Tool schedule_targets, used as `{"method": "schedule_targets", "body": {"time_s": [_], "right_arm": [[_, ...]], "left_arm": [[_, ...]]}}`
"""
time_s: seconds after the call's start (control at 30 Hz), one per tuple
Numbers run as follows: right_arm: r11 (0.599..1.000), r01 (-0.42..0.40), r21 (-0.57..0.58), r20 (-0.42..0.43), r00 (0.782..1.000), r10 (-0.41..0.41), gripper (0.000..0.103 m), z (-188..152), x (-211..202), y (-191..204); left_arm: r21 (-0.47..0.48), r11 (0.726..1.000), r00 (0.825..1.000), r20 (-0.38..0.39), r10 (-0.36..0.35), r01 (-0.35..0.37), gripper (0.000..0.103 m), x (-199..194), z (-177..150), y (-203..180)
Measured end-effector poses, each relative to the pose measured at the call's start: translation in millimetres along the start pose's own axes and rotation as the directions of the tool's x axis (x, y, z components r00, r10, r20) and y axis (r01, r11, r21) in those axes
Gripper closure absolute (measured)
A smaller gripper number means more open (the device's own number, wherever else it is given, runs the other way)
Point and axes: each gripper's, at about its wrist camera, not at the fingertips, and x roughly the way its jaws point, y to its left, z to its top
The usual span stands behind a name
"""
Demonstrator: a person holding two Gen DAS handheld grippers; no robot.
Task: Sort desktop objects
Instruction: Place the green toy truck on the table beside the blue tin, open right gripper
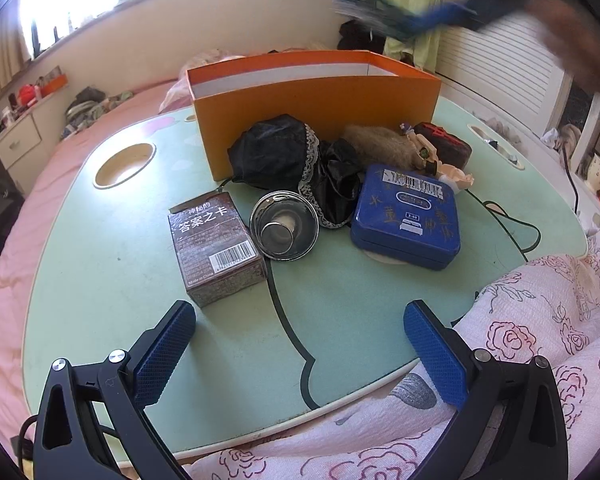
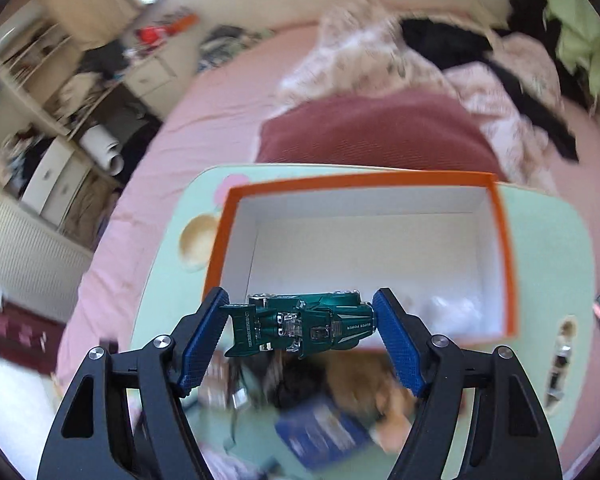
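Observation:
My right gripper (image 2: 300, 322) is shut on a green toy car (image 2: 300, 322), held lengthwise between the blue pads, in the air above the near rim of the orange box (image 2: 500, 216). The box is open with a white inside. In the left wrist view the orange box (image 1: 316, 108) stands at the back of the green lap table (image 1: 340, 304). In front of it lie a brown card box (image 1: 216, 248), a metal lid (image 1: 284, 224), black lace cloth (image 1: 284, 156), a blue tin (image 1: 408, 216) and a furry toy (image 1: 380, 146). My left gripper (image 1: 300, 350) hovers open over the table's near edge. The right gripper shows as a blur (image 1: 400, 16) above the box.
The table sits on a pink bed (image 2: 172, 148). A floral quilt (image 1: 540, 320) covers the near right corner. Round cup holes (image 1: 124, 164) are cut in the tabletop. A small figure (image 1: 424, 152) and a dark red case (image 1: 444, 144) lie behind the tin. Drawers and shelves (image 2: 56, 128) stand at left.

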Motion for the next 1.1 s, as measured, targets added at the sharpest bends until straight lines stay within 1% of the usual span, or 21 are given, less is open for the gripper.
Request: {"method": "schedule_targets", "body": {"time_s": [0.07,0.13,0.2,0.27,0.33,0.37,0.47,0.5,0.57,0.63,0.7,0.83,0.97,1.0,1.03,1.07,1.1], "right_arm": [[0.998,0.028,-0.050,-0.009,1.000,-0.029,0.028,-36.8,-4.8,0.1],[0.996,0.059,-0.068,-0.064,0.996,-0.064,0.028,-70.6,-0.6,-13.5],[0.998,0.047,-0.044,-0.131,0.990,-0.052,0.028,-95.7,12.8,-29.7],[0.998,0.052,-0.029,-0.174,0.983,-0.056,0.028,-113.4,28.9,-43.3],[0.997,0.073,-0.025,-0.200,0.977,-0.076,0.028,-119.1,44.8,-50.0],[0.997,0.079,-0.025,-0.199,0.976,-0.082,0.028,-119.3,50.8,-50.9],[0.998,0.065,-0.027,-0.133,0.989,-0.068,0.027,-110.9,53.6,-44.0],[0.998,0.056,-0.027,-0.100,0.993,-0.058,0.027,-108.8,52.6,-42.1],[0.997,0.067,-0.042,-0.034,0.997,-0.068,0.027,-107.9,49.3,-37.4],[0.994,0.087,-0.067,0.027,0.996,-0.085,0.027,-115.5,43.1,-34.4],[0.993,0.081,-0.084,0.073,0.995,-0.075,0.026,-128.3,35.1,-36.1],[0.990,0.084,-0.113,0.152,0.986,-0.066,0.026,-159.8,22.3,-51.6],[0.983,0.104,-0.154,0.183,0.980,-0.075,0.026,-187.6,21.5,-59.1],[0.978,0.126,-0.167,0.187,0.978,-0.095,0.026,-188.4,27.9,-56.0],[0.969,0.159,-0.191,0.202,0.972,-0.120,0.023,-190.1,34.3,-51.8],[0.954,0.202,-0.220,0.227,0.962,-0.151,0.017,-192.6,38.8,-48.2],[0.945,0.228,-0.234,0.243,0.955,-0.171,0.014,-193.4,41.3,-47.4]], "left_arm": [[0.001,1.000,1.000,0.000,0.001,-0.001,0.000,0.4,-0.1,-0.6],[0.002,1.000,1.000,-0.002,0.003,-0.003,0.000,1.3,0.5,-2.4],[0.002,1.000,1.000,-0.003,0.003,-0.003,0.000,2.0,1.8,-3.3],[0.002,1.000,1.000,-0.002,0.003,-0.003,0.000,1.9,1.8,-3.1],[0.002,1.000,1.000,-0.003,0.003,-0.003,0.000,1.9,1.8,-3.2],[0.002,1.000,1.000,0.000,0.003,-0.003,0.000,1.7,1.8,-3.1],[0.002,1.000,1.000,-0.001,0.003,-0.003,0.000,1.8,1.8,-3.1],[0.001,1.000,1.000,-0.001,0.002,-0.002,0.000,1.9,2.0,-3.1],[0.002,1.000,1.000,-0.001,0.002,-0.002,0.000,1.7,1.4,-2.8],[0.001,1.000,1.000,-0.001,0.002,-0.002,0.000,2.3,2.0,-3.1],[0.001,1.000,1.000,-0.001,0.002,-0.002,0.000,2.1,1.7,-3.2],[0.000,1.000,1.000,0.000,0.001,-0.001,0.000,2.1,1.6,-3.0],[0.000,1.000,1.000,-0.001,0.002,-0.002,0.000,2.3,1.5,-2.9],[0.001,1.000,1.000,-0.003,0.004,-0.004,0.000,3.0,1.7,-3.4],[0.000,1.000,1.000,-0.003,0.004,-0.004,0.000,3.4,1.7,-3.3],[-0.001,1.000,1.000,-0.005,0.004,-0.004,0.000,3.4,1.5,-3.7],[-0.003,1.000,1.000,-0.004,0.003,-0.003,0.000,3.2,1.3,-3.7]]}}
